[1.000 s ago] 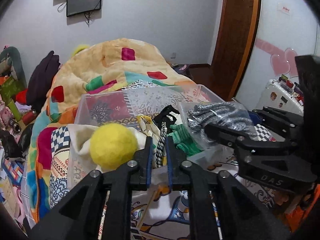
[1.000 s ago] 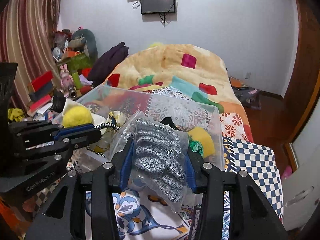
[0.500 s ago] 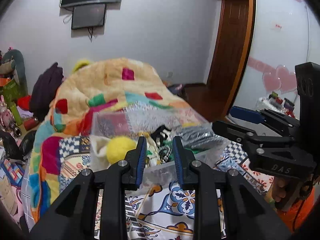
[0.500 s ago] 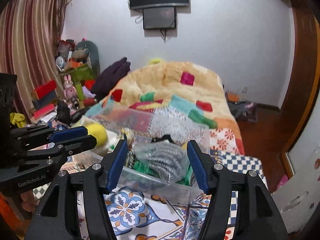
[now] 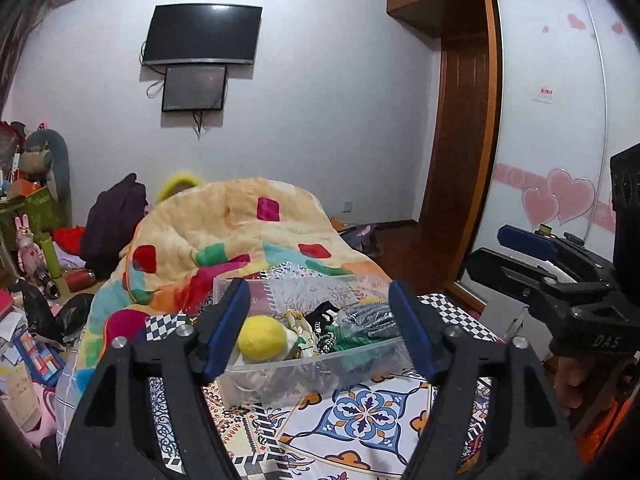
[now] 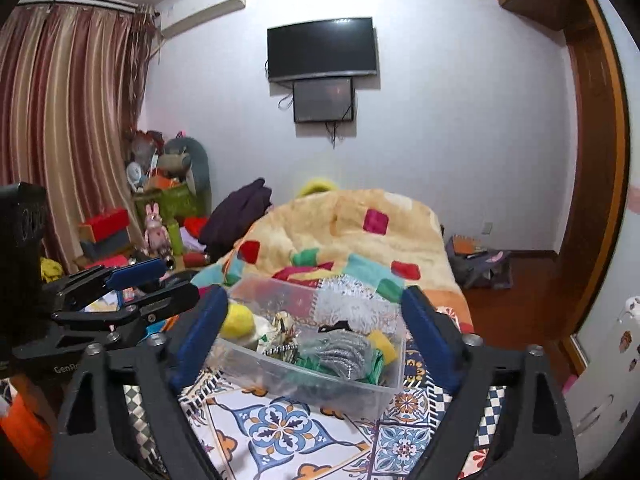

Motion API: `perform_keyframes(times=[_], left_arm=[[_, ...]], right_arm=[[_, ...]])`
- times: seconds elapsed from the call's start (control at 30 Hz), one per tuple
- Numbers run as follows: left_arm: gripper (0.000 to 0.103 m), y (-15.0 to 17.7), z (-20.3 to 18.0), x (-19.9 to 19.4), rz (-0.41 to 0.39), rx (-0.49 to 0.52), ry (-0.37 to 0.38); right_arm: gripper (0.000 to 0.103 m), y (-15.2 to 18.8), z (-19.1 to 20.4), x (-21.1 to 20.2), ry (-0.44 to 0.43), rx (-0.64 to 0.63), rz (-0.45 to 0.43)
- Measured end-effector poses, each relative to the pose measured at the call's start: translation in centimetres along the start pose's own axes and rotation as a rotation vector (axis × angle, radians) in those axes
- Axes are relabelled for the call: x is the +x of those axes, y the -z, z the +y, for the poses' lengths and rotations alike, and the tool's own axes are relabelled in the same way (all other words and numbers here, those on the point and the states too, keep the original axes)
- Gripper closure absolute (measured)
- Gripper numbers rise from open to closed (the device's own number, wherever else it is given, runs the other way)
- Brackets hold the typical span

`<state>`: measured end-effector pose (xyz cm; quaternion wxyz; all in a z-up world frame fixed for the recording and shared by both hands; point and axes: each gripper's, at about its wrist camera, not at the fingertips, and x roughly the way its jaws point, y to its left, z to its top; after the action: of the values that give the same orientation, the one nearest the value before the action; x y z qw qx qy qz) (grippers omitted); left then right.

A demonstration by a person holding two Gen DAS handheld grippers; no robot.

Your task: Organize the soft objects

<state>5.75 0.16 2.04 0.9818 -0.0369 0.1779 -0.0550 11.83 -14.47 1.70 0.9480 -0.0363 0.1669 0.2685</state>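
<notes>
A clear plastic bin stands on the patterned bedspread. It holds a yellow ball, a grey knit item in a clear bag, green cloth, a black-and-white cord and a yellow soft piece. My left gripper is open and empty, drawn back in front of the bin. My right gripper is open and empty, also back from the bin. Each gripper shows at the edge of the other's view.
A quilt with coloured squares is heaped on the bed behind the bin. Toys and boxes crowd the left. A wooden door and a wardrobe with pink hearts stand on the right. A TV hangs on the wall.
My left gripper let go of the black-and-white cord and my right let go of the bagged grey knit item, both now in the bin. Both grippers opened wide and drew back and up.
</notes>
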Motion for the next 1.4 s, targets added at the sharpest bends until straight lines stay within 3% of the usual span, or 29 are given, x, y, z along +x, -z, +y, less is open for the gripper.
perform_keyframes(times=[0.23,1.4], left_arm=[[0.011,0.5,0.1,-1.0,-0.037,-0.009,-0.034],[0.003,0.8,0.3,-1.3,-0.049,0.000,-0.056]], right_arm=[[0.012,0.4,0.2,-0.1,0.005,0.005,-0.007],[0.011,1.0,0.2,-0.2,-0.011,0.014,-0.003]])
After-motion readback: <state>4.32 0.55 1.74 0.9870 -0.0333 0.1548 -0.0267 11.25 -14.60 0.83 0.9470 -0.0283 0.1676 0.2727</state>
